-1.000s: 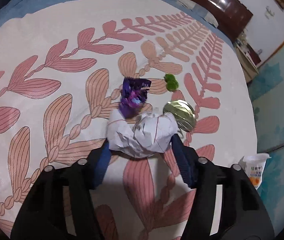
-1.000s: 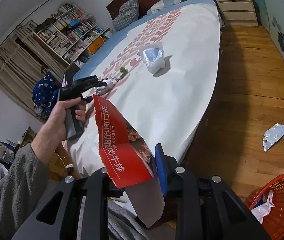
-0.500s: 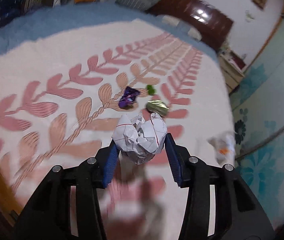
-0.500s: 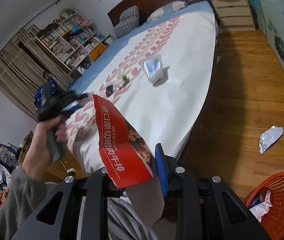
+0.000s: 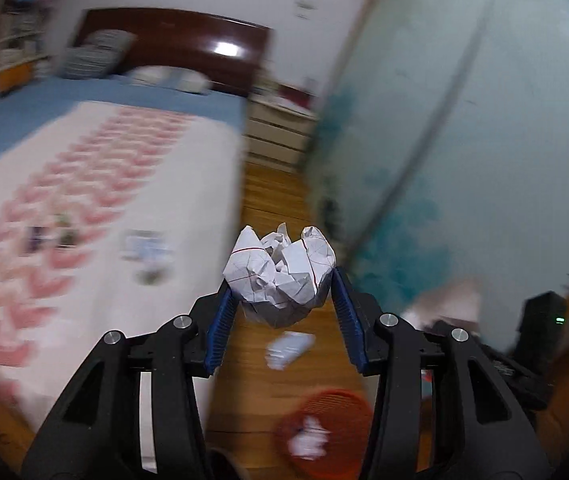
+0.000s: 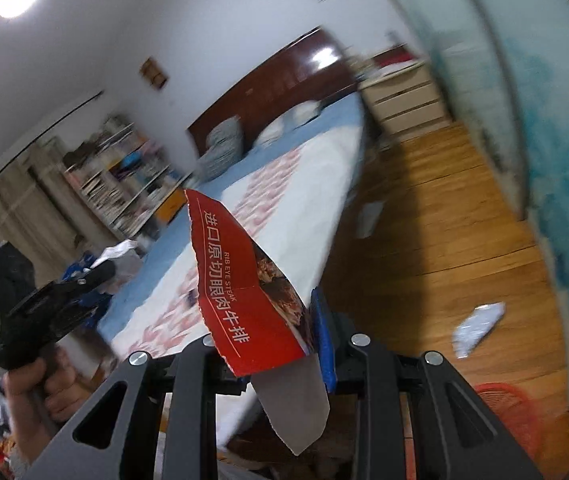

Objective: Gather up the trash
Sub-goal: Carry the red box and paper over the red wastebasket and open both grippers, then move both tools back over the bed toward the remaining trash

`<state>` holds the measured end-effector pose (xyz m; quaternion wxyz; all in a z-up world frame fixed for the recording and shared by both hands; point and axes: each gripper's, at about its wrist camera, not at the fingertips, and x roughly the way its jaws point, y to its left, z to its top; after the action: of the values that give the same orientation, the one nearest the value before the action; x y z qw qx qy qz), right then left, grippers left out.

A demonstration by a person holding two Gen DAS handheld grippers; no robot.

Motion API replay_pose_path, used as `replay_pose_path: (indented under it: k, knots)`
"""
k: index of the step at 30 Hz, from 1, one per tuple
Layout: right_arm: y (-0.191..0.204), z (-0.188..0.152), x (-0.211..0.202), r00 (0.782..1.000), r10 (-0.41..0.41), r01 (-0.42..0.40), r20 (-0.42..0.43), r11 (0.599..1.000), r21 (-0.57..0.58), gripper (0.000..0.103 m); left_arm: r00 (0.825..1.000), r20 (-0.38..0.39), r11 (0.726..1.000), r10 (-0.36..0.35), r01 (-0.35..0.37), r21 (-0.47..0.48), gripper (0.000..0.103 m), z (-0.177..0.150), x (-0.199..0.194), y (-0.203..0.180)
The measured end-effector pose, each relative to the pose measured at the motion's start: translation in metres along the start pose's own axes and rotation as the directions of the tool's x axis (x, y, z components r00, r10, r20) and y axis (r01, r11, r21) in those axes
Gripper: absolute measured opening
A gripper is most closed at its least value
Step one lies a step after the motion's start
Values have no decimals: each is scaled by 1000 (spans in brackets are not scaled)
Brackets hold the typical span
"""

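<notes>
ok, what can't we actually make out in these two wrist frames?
- Small trash on the bed, left wrist view: motion blur, kinds unreadable.
- Contents of the orange basket, left wrist view: a blurred white smear; in the right wrist view the basket is cut by the bottom edge.
- Right gripper, its left finger: hidden behind the red steak carton.
- Silver wrapper on the floor: blurred, no print legible.

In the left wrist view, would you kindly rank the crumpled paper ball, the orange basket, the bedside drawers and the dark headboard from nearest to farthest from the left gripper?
1. Crumpled paper ball: held between the left gripper jaws.
2. Orange basket: on the floor, low in the view, below the gripper.
3. Bedside drawers: beyond the wooden floor, beside the bed's head.
4. Dark headboard: against the back wall; only slightly beyond the drawers.
</notes>
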<state>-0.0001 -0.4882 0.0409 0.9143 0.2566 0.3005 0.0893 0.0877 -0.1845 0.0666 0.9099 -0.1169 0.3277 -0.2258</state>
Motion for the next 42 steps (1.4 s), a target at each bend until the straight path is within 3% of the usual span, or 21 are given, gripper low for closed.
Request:
replay_pose_path:
  k: [4,7,10,12,13,14,17,20,24,28,30,32,35,39,42]
  knots:
    - [-74,-11,-34,988,-152,152,-6,985,78,27,985,-147,995,-87,94,39,49,-23,74,-63]
    - [-126,-40,-39,967,-245,253,-69,956,146,27,946,-309,985,-96,136,111,49,-68,143,-102]
    - [-177,-87,-24,927,-311,349,-212,919,180,27,885,-460,967,-70,174,186,49,-139,203,-125]
    - [-204,-120,-11,901,-316,386,-299,896,218,27,800,-599,965,39,127,232,48,-195,243,-129]
    - [-218,-138,-5,889,-312,401,-334,883,243,27,746,-661,961,80,118,249,47,-215,259,-131]
    - [-226,-154,0,880,-309,413,-362,873,259,27,723,-685,958,85,128,255,47,-227,266,-137]
    - [-250,-195,13,841,-314,465,-441,836,292,27,695,-708,943,124,140,303,47,-249,286,-144]
    - [-264,-215,16,836,-289,467,-466,822,327,27,660,-740,953,126,127,276,47,-261,297,-137]
    - [-265,-220,21,838,-277,460,-470,821,339,29,639,-752,954,164,92,286,47,-268,307,-133]
    - [-269,-222,24,842,-264,448,-470,827,339,30,646,-745,952,169,87,292,48,-266,314,-132]
    - [-274,-221,27,845,-258,446,-469,823,351,41,644,-745,955,171,78,286,54,-265,316,-128]
    - [-273,-220,24,846,-262,452,-464,814,364,62,642,-746,959,179,56,279,61,-266,318,-123]
    - [-271,-215,19,844,-271,459,-463,812,360,63,638,-747,960,186,44,276,67,-264,319,-121]
    - [-266,-206,10,849,-287,460,-443,814,354,63,646,-746,969,160,43,245,67,-257,313,-120]
    - [-259,-195,5,859,-294,450,-419,823,346,63,678,-723,973,135,47,225,67,-242,299,-124]
